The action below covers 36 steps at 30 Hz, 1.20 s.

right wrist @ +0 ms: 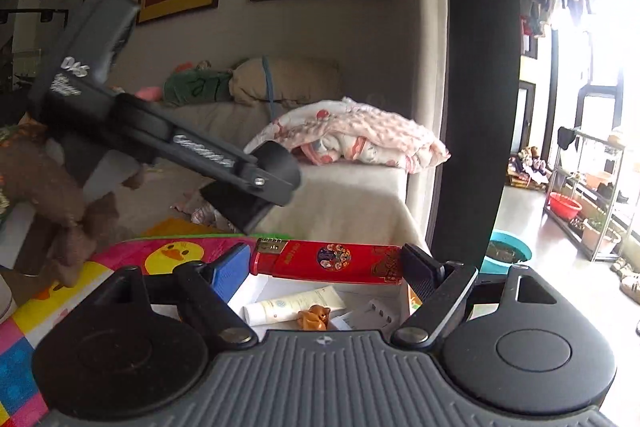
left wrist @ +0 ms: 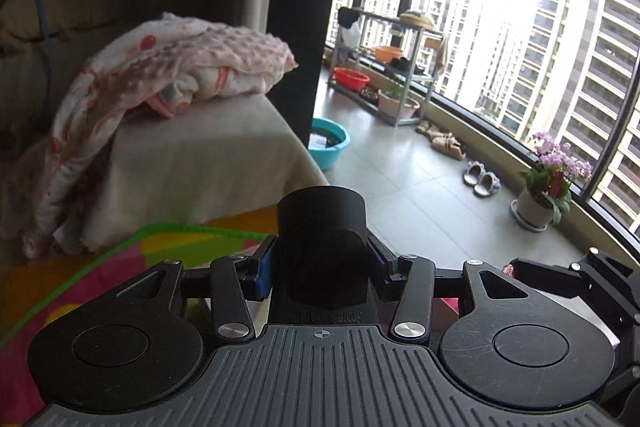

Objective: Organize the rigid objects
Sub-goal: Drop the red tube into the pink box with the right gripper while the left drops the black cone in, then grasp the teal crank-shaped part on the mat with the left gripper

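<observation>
My left gripper (left wrist: 322,267) is shut on a black round cup-like part (left wrist: 322,227), its blue pads pressing on both sides, held up in the air over the play mat. The right wrist view shows that same left gripper (right wrist: 272,183) at upper left, tilted down, with the black part (right wrist: 280,161) at its tip. My right gripper (right wrist: 326,263) is shut on a red lighter (right wrist: 328,261), held lengthwise between its pads. Below the lighter lies a white box (right wrist: 260,285) holding a cream tube (right wrist: 294,307), a small brown item (right wrist: 314,317) and a white plastic piece (right wrist: 380,309).
A colourful play mat (right wrist: 172,255) covers the floor. A beige sofa (left wrist: 192,163) with a pink blanket (left wrist: 180,67) stands behind it. A brown plush toy (right wrist: 52,195) is at left. A teal basin (left wrist: 328,143), slippers (left wrist: 482,179), a flower pot (left wrist: 534,207) and a rack (left wrist: 384,67) stand on the balcony.
</observation>
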Motion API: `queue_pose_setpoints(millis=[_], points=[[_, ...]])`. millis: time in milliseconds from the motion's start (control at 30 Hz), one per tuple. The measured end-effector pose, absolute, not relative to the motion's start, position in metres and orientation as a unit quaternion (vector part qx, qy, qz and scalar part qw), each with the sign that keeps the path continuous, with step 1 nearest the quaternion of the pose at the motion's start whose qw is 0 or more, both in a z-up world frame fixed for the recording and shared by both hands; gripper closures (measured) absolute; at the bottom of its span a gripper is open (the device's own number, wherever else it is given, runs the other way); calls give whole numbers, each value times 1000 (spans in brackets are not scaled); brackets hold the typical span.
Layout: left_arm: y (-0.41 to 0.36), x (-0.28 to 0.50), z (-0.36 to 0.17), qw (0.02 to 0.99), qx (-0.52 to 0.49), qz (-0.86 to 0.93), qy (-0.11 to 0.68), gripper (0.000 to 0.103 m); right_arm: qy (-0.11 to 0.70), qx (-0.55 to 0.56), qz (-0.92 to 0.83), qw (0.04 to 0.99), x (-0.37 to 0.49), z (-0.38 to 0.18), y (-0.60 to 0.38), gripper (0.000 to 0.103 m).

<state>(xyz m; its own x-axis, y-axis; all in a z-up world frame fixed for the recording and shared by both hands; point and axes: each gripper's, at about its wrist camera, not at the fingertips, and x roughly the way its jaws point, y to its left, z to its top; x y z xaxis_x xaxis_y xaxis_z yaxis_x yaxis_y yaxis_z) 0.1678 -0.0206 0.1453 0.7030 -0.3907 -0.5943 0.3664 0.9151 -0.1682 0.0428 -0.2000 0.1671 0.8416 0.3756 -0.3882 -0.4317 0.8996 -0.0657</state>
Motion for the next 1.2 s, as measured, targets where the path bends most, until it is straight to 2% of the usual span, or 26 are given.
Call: queue_pose_setpoints(millis=[200,367,667,800,967,1200], points=[[-14,221,83,896,-44,-173,406,51,245,-95,221,939,93,118,-172,21],[1,207,77,907,-68,-203,363,52,249,-120,217,936,76,94,-168,21],[20,85,105,923,-36,-264,276,52,257,-98,218,936,6,82,-203,20],[20,9,85,900,-5,-314,303,52,267,-92,201,938,-19,72,-219,20],[22,-61,53,878,93,-331,331,51,307,-53,194,930,-32,53,-237,20],[28,-61,30,867,127,-315,365,52,351,-6,165,922,-17,40,-247,19]])
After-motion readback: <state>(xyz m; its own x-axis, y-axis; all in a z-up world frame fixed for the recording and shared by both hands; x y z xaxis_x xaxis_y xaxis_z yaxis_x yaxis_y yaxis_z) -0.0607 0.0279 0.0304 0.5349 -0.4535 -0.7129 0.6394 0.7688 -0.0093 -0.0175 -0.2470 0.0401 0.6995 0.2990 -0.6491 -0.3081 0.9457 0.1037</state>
